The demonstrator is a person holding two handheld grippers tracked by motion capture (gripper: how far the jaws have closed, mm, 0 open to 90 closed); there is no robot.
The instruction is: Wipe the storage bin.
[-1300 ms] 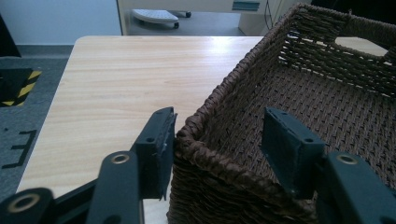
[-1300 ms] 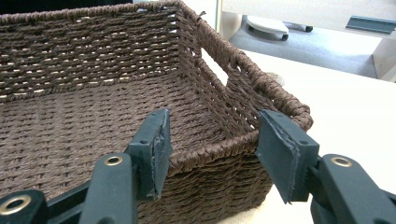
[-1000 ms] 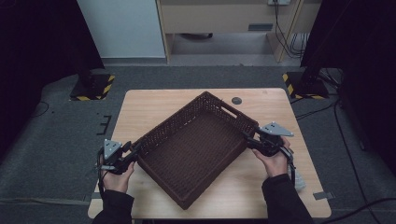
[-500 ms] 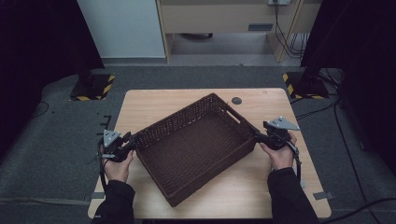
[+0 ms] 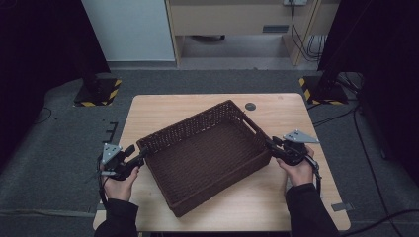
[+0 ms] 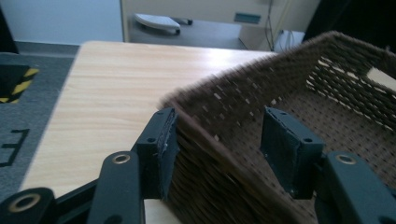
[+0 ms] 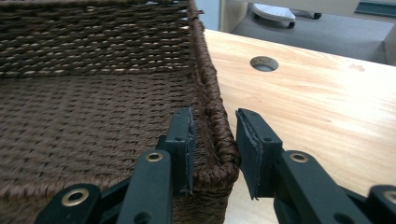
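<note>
A dark brown wicker basket (image 5: 207, 148) sits askew on the wooden table (image 5: 188, 106). My left gripper (image 5: 141, 157) is at its left corner. In the left gripper view the jaws (image 6: 219, 135) straddle the basket's rim (image 6: 280, 93). They have just been opening: the outer pad rests by the wall and the inner pad stands clear inside. My right gripper (image 5: 271, 144) is at the right corner. In the right gripper view its jaws (image 7: 215, 126) have just been closing and now pinch the basket's rim (image 7: 219, 140), one pad inside and one outside.
A round cable hole (image 5: 250, 106) lies in the table just beyond the basket's far corner, also in the right gripper view (image 7: 264, 63). Bare wood lies on the far side and along the near right edge. Black stands with striped feet (image 5: 99, 94) flank the table on the floor.
The basket has turned a little clockwise, its left corner moving away from me. My left jaws have let go of the rim and spread. My right jaws have closed onto the rim.
</note>
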